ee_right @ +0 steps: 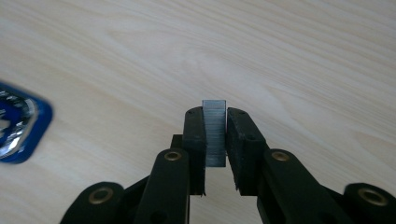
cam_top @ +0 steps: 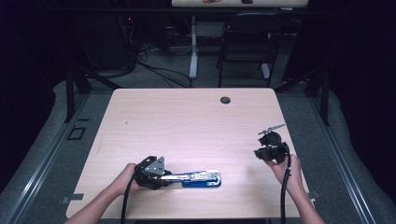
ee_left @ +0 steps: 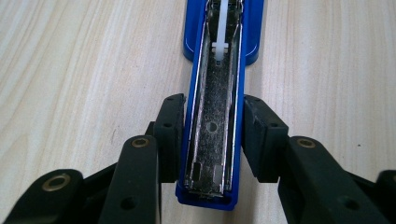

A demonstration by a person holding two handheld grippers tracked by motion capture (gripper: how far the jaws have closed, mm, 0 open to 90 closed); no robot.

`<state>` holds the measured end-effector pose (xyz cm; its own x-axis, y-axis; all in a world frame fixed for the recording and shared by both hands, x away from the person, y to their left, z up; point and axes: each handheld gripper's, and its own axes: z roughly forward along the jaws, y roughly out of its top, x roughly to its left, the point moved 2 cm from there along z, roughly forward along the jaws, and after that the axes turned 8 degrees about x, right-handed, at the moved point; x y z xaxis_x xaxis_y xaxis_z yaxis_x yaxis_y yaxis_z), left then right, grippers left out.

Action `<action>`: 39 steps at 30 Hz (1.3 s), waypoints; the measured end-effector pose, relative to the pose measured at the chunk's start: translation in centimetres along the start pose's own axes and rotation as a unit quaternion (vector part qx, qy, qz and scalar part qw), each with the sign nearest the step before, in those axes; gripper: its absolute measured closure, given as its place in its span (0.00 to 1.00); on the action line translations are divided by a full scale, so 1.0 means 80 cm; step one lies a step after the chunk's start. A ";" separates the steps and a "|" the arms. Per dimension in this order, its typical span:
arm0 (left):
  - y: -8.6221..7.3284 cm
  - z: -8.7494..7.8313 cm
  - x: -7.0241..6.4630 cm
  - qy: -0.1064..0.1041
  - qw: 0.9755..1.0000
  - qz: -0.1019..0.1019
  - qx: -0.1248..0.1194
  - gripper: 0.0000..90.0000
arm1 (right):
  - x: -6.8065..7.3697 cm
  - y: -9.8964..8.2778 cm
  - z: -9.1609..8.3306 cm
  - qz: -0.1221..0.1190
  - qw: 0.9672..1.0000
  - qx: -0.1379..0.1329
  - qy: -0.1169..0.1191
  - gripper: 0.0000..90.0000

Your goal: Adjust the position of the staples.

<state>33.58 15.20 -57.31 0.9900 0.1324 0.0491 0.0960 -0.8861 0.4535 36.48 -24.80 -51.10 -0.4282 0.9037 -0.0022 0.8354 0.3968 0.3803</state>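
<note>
Item: blue stapler [ee_left: 212,121], lid swung open, lying flat near the front edge of the wooden table [cam_top: 187,116]. The left gripper [ee_left: 212,135] clamps its base, steadying the empty channel for loading. Item: strip of staples [ee_right: 214,133], pinched upright in the right gripper [ee_right: 215,140] (well apart from the stapler), likely destined for that channel.

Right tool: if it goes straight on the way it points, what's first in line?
Likely bare table. The right tool, shut on a staple strip, points at wood; the stapler sits off to one side. Depth unclear.
</note>
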 end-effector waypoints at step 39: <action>-0.001 0.003 0.000 -0.001 1.000 -0.001 0.003 0.69 | 0.110 -0.017 0.062 -0.166 0.979 0.114 0.038 0.86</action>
<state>33.60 15.14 -57.59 0.9899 0.1341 0.0468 0.0992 -0.8887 0.4476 33.29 -16.57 -56.26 -0.7066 0.7073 -0.0193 0.6969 0.7004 0.1545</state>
